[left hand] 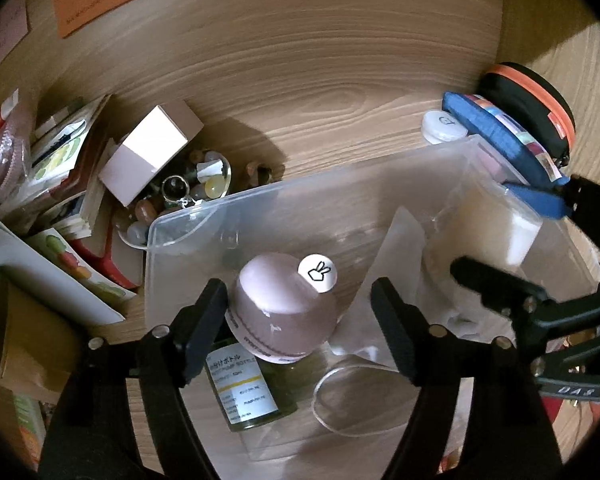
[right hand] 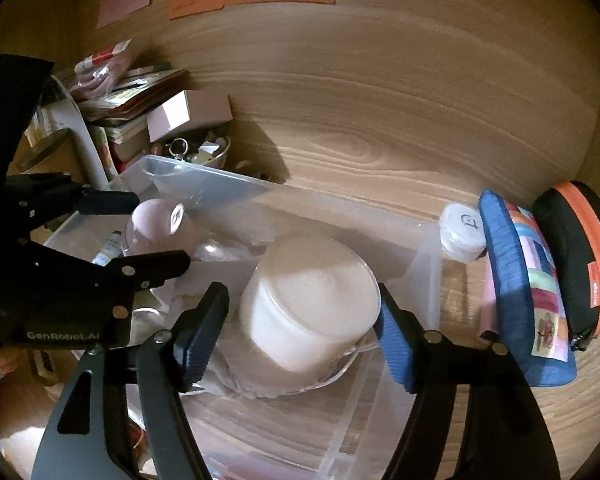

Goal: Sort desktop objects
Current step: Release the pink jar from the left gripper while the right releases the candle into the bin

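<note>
The right tool (right hand: 300,328) hangs over a clear plastic bin (right hand: 428,264) on the wooden tabletop (right hand: 380,120), its jaws apart either side of a white round jar (right hand: 308,304) that lies in the bin; whether the pads touch it cannot be told. The left tool (right hand: 156,232) reaches into the same bin by a pink bottle (right hand: 152,224). Past the bin stand a small white cap (right hand: 462,236), a blue pouch (right hand: 516,288) and a black case (right hand: 572,248)

Clear plastic bin (left hand: 260,204) on the wood worktop (left hand: 300,80) holds a pink round bottle (left hand: 280,312) with a white bunny-marked cap, tilted, resting over a dark green labelled bottle (left hand: 248,392) lying flat. A white lidded jar (right hand: 312,300) sits at the bin's right side on clear wrap.
</note>
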The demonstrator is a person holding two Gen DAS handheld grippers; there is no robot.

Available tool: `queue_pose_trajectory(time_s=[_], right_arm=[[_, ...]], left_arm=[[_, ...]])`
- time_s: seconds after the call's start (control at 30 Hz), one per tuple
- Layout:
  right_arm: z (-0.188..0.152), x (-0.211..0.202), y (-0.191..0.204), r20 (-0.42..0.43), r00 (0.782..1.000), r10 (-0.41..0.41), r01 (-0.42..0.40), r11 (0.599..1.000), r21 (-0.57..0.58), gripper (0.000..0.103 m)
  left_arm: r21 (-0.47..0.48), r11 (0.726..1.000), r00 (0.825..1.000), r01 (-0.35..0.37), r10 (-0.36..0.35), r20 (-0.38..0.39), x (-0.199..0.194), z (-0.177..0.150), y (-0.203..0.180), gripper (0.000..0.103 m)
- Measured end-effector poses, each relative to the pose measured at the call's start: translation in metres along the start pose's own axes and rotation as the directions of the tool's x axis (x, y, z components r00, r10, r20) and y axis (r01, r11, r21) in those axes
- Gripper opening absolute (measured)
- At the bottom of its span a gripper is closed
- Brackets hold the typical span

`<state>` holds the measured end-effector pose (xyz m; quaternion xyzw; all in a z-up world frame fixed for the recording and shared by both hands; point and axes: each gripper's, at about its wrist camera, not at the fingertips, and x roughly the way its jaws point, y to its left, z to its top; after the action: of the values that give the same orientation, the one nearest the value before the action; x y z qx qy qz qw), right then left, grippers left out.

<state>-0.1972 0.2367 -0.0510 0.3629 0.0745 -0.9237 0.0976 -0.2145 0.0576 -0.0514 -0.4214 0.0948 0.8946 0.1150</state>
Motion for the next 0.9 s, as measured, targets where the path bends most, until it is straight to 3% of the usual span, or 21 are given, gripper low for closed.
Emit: queue_pose_trajectory(time_s=[0.1, 0.27, 0.53, 0.9], right_arm=[[0.002, -0.006, -0.004, 0.03, 0.999, -0.016, 0.016, 1.0, -0.001, 0.074], [0.008, -0.023, -0.01, 0.077, 0.997, 0.022, -0.023, 1.0, 0.007, 0.078], [0.015, -0.058, -0.019, 0.118, 0.992, 0.04, -0.046, 0.998, 0.048, 0.083], [-0.005, -0.106, -0.008, 0.159, 0.987, 0.025, -0.035, 0.997, 0.062, 0.086]], left_arm=[[0.0, 1.0, 1.0, -0.001, 0.001, 0.008, -0.002, -0.001, 0.0, 0.076], [-0.011, 1.0, 1.0, 0.002, -0.002, 0.03, -0.014, 0.0, 0.0, 0.09], [-0.027, 0.999, 0.997, -0.017, 0.019, 0.079, -0.052, -0.005, 0.008, 0.091], [-0.04, 0.998, 0.984, -0.05, 0.056, 0.169, -0.114, -0.037, 0.025, 0.097]])
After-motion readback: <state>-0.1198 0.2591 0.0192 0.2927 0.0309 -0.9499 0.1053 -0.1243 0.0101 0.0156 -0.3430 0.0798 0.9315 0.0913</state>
